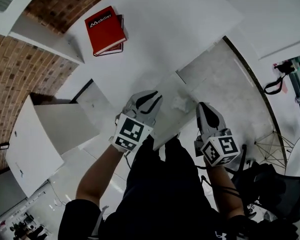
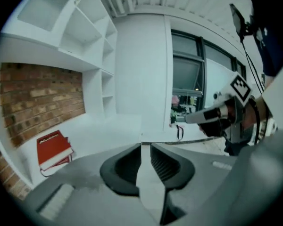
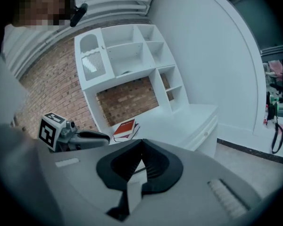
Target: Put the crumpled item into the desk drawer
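Note:
A small white crumpled item (image 1: 182,103) lies at the desk's near edge, between my two grippers. My left gripper (image 1: 149,101) hangs just left of it over the white desk (image 1: 155,39), jaws a narrow gap apart and nothing between them (image 2: 145,147). To the right of the item, my right gripper (image 1: 205,111) has its tips touching and holds nothing (image 3: 142,142). In the right gripper view the desk drawer (image 3: 208,127) shows a small knob and looks closed. Neither gripper touches the item.
A red book (image 1: 105,29) lies on the far part of the desk, also visible as the red book (image 2: 53,149) and the red book (image 3: 125,127). A white shelf unit (image 3: 127,55) stands against the brick wall. Grey floor (image 1: 225,84) lies to the right.

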### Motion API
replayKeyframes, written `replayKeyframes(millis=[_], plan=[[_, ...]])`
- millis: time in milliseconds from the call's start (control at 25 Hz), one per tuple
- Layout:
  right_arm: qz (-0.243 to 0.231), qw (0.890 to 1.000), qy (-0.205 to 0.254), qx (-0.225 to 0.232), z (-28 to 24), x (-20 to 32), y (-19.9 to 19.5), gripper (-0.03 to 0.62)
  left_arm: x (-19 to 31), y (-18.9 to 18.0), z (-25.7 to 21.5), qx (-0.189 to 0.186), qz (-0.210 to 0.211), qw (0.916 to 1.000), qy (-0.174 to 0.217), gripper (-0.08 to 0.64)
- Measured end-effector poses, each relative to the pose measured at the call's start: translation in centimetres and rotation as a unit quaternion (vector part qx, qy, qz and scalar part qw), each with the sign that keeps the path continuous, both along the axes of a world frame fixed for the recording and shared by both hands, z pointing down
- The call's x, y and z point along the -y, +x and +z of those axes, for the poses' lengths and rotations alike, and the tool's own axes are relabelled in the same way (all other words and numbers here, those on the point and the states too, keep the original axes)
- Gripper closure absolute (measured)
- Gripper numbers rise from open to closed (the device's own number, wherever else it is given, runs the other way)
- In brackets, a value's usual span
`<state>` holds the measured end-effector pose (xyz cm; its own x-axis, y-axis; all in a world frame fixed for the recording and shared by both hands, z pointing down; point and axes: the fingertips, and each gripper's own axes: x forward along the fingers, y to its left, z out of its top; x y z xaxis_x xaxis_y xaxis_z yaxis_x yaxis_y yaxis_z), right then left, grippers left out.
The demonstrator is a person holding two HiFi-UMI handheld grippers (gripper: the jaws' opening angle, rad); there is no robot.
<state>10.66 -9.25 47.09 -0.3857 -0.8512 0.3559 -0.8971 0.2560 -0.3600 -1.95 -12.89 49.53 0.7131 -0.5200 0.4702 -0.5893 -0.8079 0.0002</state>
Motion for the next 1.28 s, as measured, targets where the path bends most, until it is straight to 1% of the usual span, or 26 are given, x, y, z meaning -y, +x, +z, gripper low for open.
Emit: replayKeyframes(millis=[80, 160, 320, 440, 640, 840, 1000, 1120, 1280], plan=[[-0.012, 1.0, 0.015, -0.002, -1.5, 0.7, -1.0, 0.589, 0.7, -2.1, -3.0, -0.024, -0.042, 0.9987, 0.017, 0.492], [-0.022, 0.999, 0.028, -0.006, -2.9, 1.2, -1.9, 0.589, 0.9, -3.9, -5.3, -0.043, -0.073, 0.9959, 0.031, 0.492], [-0.036, 0.998, 0.058, -0.011, -5.7, 2.0, -3.5, 0.589, 0.5, -6.7, -9.1, -0.075, -0.122, 0.9885, 0.048, 0.492], [-0.038, 0.996, 0.081, -0.014, -7.8, 2.5, -4.2, 0.589, 0.4, -8.0, -11.8, -0.102, -0.151, 0.9815, 0.059, 0.492], [-0.038, 0.993, 0.114, -0.006, -11.0, 2.8, -4.8, 0.591, -0.2, -9.0, -15.3, -0.129, -0.166, 0.9741, 0.084, 0.494], [-0.038, 0.988, 0.147, -0.01, -14.0, 3.0, -5.3, 0.591, -0.1, -10.0, -18.4, -0.142, -0.187, 0.9647, 0.12, 0.495], [-0.029, 0.984, 0.175, -0.024, -16.1, 2.9, -5.0, 0.591, -0.3, -10.3, -20.2, -0.144, -0.189, 0.9602, 0.148, 0.558], [-0.02, 0.979, 0.198, -0.038, -17.4, 3.0, -4.6, 0.591, -0.2, -10.3, -21.5, -0.142, -0.185, 0.9563, 0.176, 0.558], [-0.01, 0.974, 0.22, -0.06, -18.3, 2.7, -4.2, 0.591, -0.1, -10.4, -22.5, -0.128, -0.189, 0.9508, 0.21, 0.558]])
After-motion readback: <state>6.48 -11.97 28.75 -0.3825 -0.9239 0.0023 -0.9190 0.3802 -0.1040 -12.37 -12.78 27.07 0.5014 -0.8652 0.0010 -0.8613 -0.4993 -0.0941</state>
